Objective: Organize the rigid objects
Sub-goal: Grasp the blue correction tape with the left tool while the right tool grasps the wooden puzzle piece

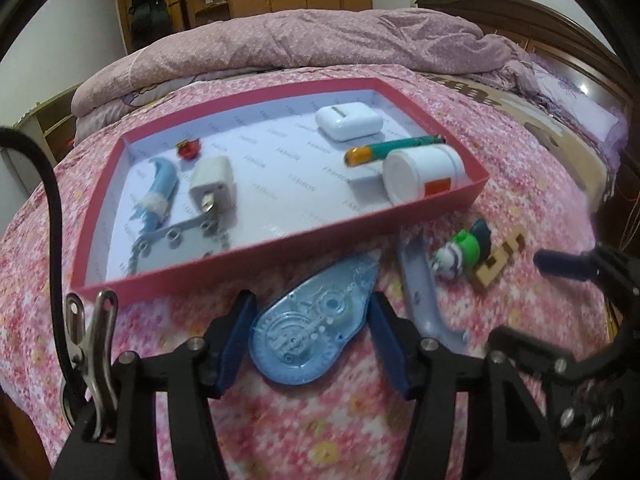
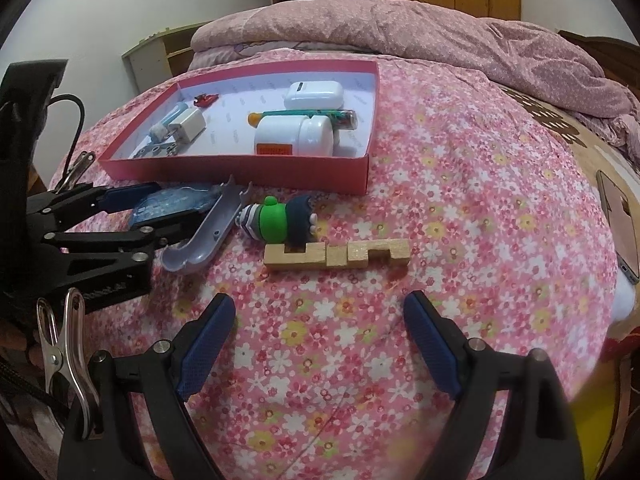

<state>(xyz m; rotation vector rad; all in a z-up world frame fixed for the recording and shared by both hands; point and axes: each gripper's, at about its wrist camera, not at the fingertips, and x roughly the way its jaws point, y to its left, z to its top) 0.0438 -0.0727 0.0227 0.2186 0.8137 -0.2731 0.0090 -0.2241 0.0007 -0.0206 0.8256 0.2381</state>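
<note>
Straddling the blue correction-tape dispenser point(image 1: 316, 330), the left gripper point(image 1: 312, 340) is spread, pads not pressing. The dispenser is positioned just before the red box point(image 1: 248, 258). The right gripper point(image 2: 318, 344) is held wide apart above bedding.

Translucent blue glossy plastic on the tape dispenser point(image 1: 308, 328); bare matt wood on the notched block point(image 2: 337, 257); soft floral cloth over the bed point(image 2: 460, 200); smooth pink card box point(image 1: 248, 252); shiny metal clip point(image 1: 94, 344).

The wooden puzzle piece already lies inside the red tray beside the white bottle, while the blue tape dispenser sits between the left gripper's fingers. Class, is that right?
Not quite. The wooden puzzle piece lies on the floral bedspread, outside the red tray, as the right wrist view shows. The rest stands.
</note>
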